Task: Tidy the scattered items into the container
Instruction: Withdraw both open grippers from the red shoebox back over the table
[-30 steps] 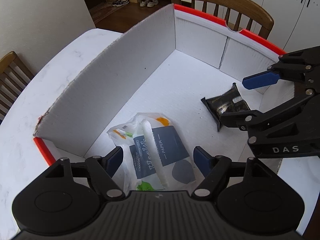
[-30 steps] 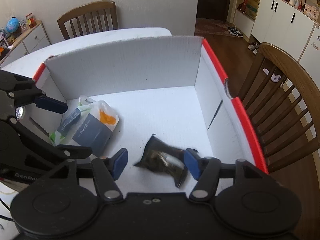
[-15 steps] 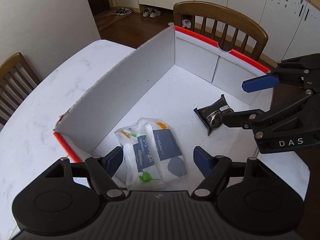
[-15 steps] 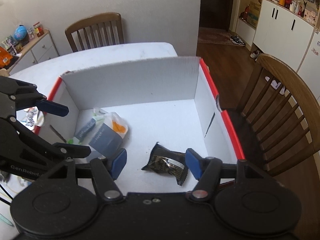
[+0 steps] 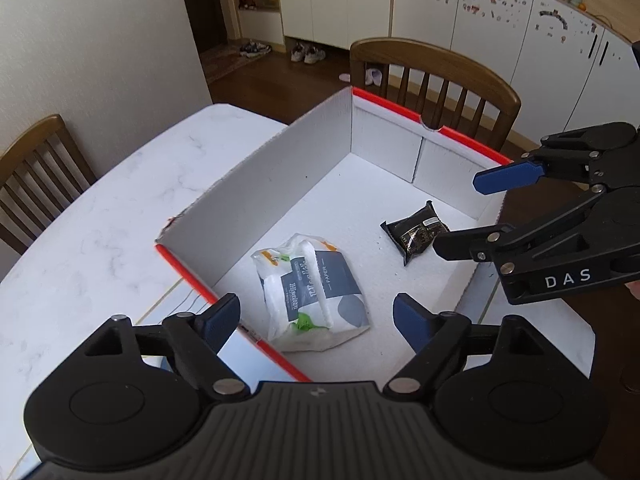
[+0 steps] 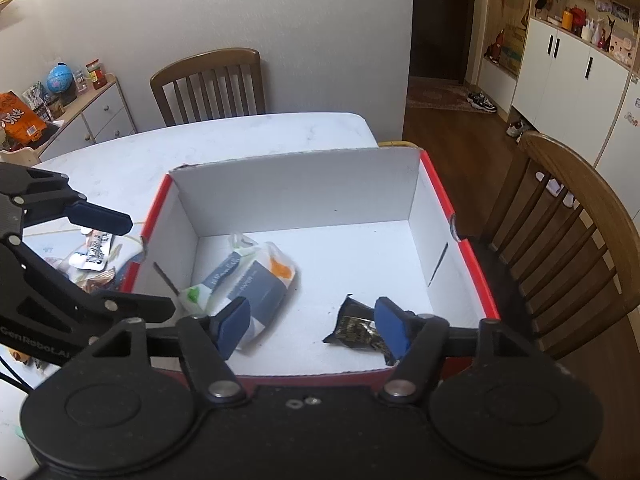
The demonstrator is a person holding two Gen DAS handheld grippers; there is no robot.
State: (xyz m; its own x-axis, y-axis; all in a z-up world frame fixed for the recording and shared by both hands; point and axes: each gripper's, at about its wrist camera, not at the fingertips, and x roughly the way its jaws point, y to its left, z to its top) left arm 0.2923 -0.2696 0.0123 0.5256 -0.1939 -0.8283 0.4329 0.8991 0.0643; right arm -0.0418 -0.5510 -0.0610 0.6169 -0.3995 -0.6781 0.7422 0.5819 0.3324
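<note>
Now, from the left wrist view, the left gripper (image 5: 316, 314) hangs above the near end of the box (image 5: 256, 184), and its tongs are spreading wider with nothing pinched between them. Below it, the tissue pack (image 5: 314, 294) lies flat on the box floor near the near left corner. The dark snack packet (image 5: 416, 234) lies closer to the right wall. The right gripper (image 5: 460, 216) reaches in from the right side, also spread and empty. Both packs look dropped and let go, which is probably why the tongs stand wide. From the right wrist view, the right gripper (image 6: 312, 324) hangs over the near edge of the box (image 6: 296, 188), its tongs opening with nothing held. The snack packet (image 6: 354, 328) lies just under it and the tissue pack (image 6: 244, 280) sits to the left. Outside the left wall, more small wrappers (image 6: 94, 250) lie on the table (image 6: 220, 136), under the left gripper (image 6: 136, 264). They likely go in next.
</note>
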